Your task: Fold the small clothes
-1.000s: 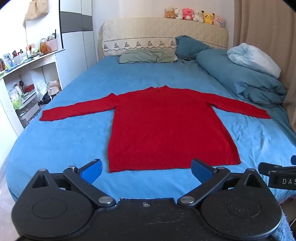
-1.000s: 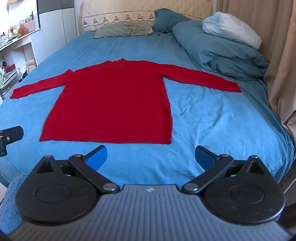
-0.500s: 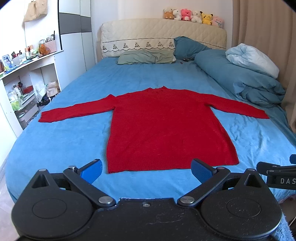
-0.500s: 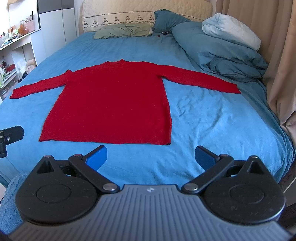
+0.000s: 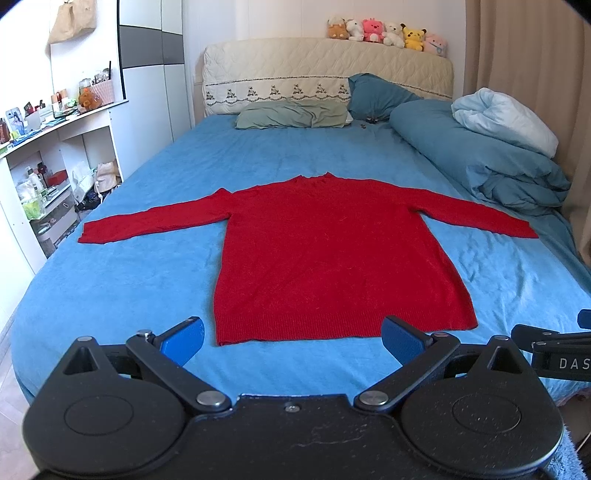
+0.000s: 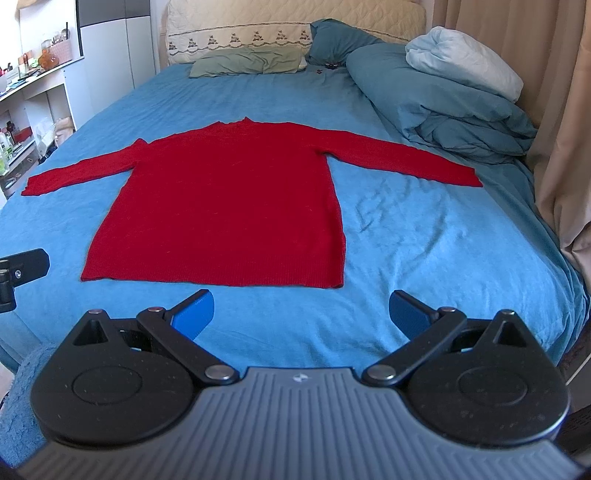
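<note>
Left gripper (image 5: 291,338) and right gripper (image 6: 301,314) both spread wide, empty, poised over the near edge of the bed (image 5: 122,295), just short of the hem. Barely any change over the last second: only a slight drift of view, no contact made, so folding probably not yet begun. One red sweater (image 5: 332,266) spread flat mid-bed, collar toward the headboard, two sleeves stretched straight out to either side. Six plush toys (image 5: 388,31) lined along the headboard; two pillows (image 5: 291,114) and one bunched duvet (image 5: 480,158) beyond the sweater.
</note>
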`<state>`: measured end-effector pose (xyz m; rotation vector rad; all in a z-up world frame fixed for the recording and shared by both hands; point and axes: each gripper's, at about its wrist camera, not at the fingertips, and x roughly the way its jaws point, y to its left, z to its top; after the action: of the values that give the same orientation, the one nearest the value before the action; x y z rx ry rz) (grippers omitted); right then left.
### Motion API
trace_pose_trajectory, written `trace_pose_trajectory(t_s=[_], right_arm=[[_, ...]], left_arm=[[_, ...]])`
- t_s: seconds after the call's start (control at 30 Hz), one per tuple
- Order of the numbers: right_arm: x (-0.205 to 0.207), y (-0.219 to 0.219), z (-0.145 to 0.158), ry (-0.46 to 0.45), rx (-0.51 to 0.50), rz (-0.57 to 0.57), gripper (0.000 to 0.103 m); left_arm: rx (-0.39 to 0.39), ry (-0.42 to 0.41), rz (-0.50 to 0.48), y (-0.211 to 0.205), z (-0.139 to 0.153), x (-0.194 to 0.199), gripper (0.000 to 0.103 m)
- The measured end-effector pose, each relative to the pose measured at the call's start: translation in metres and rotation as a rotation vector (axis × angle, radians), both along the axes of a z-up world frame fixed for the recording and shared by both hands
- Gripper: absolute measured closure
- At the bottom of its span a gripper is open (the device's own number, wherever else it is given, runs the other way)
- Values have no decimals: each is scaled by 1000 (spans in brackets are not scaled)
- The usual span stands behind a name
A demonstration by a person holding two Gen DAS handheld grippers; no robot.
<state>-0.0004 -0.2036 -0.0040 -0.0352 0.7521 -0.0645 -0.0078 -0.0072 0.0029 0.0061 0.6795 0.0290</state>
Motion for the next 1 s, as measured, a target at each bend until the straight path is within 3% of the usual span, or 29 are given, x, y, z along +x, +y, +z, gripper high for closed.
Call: trace_pose_trajectory(t_s=[1.0], right_arm=[[-2, 5, 4, -7, 11, 10, 0]], left_arm=[[-1, 2, 4, 1, 2, -1, 0]])
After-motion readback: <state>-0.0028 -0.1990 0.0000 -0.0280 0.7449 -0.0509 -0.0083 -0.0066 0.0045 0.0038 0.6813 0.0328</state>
